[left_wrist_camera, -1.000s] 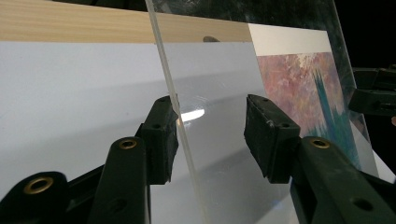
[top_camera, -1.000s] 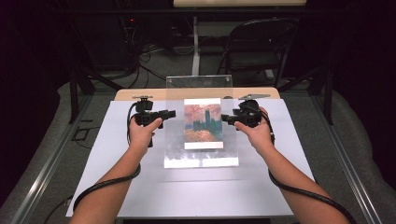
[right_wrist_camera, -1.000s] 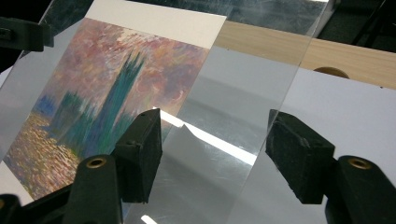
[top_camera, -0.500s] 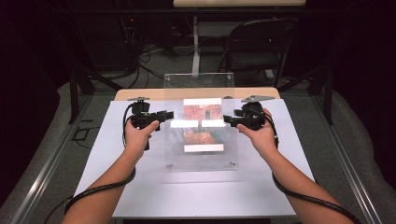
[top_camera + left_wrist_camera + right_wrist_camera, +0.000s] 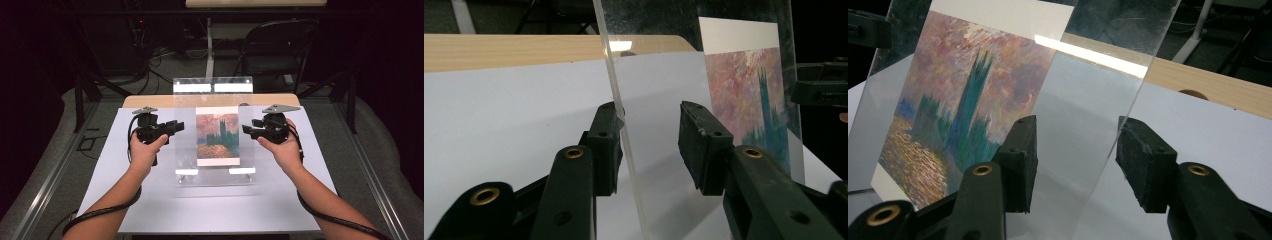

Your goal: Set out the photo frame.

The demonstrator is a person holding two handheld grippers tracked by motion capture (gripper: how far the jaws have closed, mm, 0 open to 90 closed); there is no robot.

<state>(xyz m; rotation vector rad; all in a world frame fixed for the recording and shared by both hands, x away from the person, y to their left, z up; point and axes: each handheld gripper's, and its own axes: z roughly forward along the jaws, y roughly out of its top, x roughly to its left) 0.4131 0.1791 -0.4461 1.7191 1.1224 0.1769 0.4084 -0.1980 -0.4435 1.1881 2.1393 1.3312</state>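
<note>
Acrylic sheet (image 5: 215, 145) w/ painted card (image 5: 218, 138), tilted up off white mat (image 5: 200, 210) btwn both grippers, left gripper (image 5: 649, 145) and right gripper (image 5: 1075, 150) jaws closing yet gapped around edges, not clamped — could slip, drop flat
</note>
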